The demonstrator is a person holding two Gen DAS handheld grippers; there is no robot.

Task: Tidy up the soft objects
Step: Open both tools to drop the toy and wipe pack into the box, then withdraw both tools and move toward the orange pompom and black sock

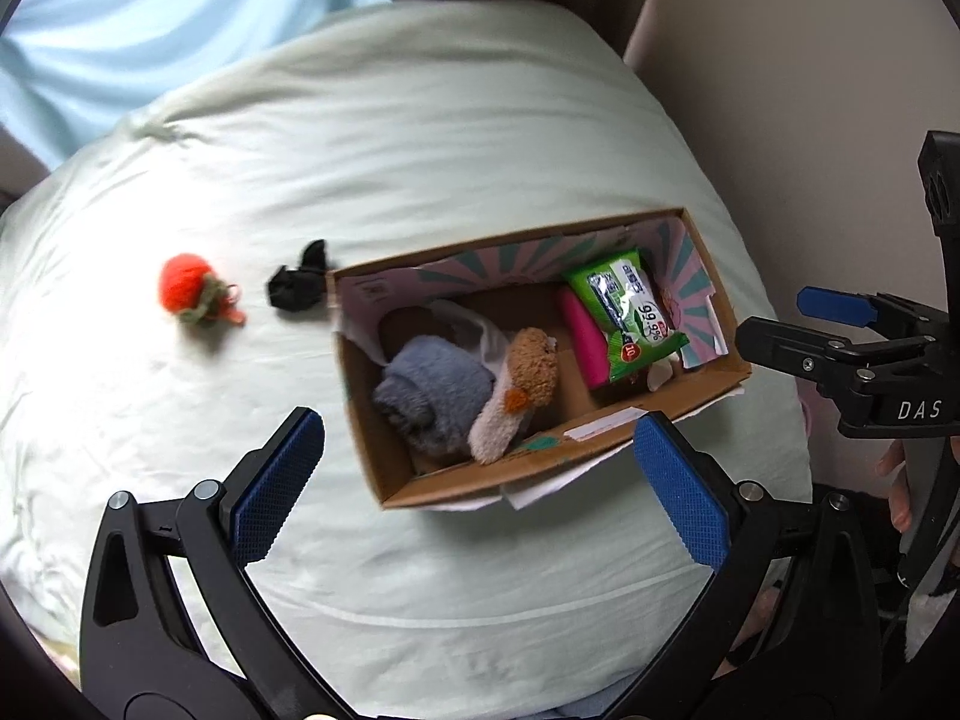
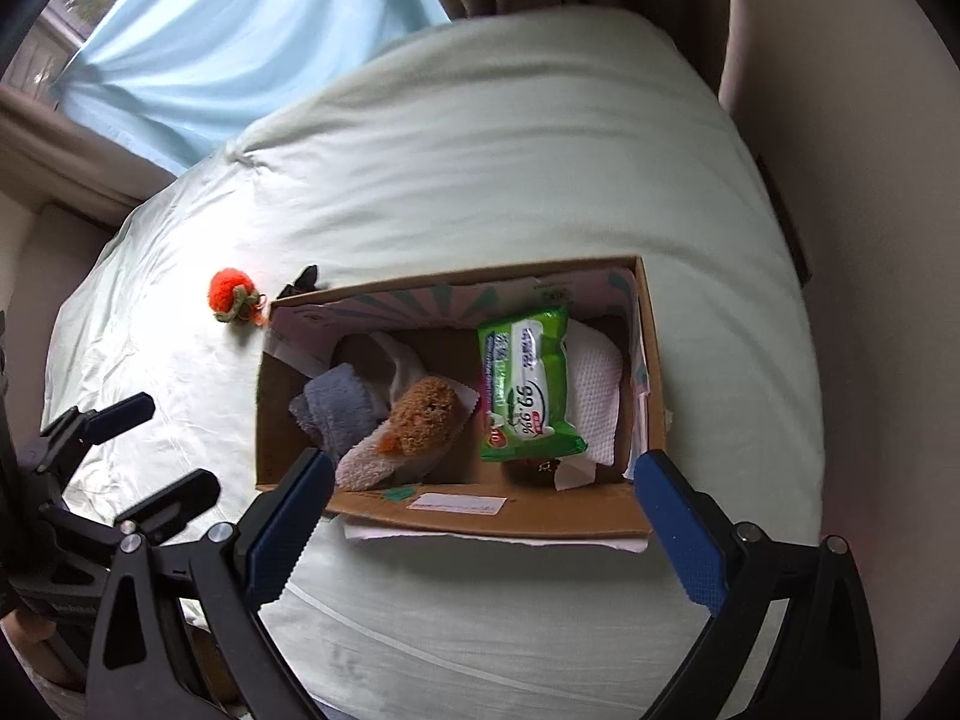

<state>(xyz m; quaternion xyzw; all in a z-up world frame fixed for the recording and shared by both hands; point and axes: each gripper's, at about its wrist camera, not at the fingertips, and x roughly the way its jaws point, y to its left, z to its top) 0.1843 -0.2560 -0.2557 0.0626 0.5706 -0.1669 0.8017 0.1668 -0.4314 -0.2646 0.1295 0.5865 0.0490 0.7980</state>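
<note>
Cardboard box (image 2: pixel 480 516) sitting on pale green bedding (image 1: pixel 420 132), holding grey plush (image 1: pixel 429 390), brown-and-white plush (image 2: pixel 420 420), green wipes pack (image 2: pixel 528 384), white cloth (image 2: pixel 594 396); orange knitted toy (image 1: pixel 189 288) and black item (image 1: pixel 297 285) lying left of box; left gripper (image 1: pixel 480 486) and right gripper (image 2: pixel 486 528) hovering near box, both gaping wide, gripping nothing

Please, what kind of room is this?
Probably a bedroom: a pale green duvet covers what looks like a bed, with curtains at a window behind, and a cardboard box of soft things on top.
</note>
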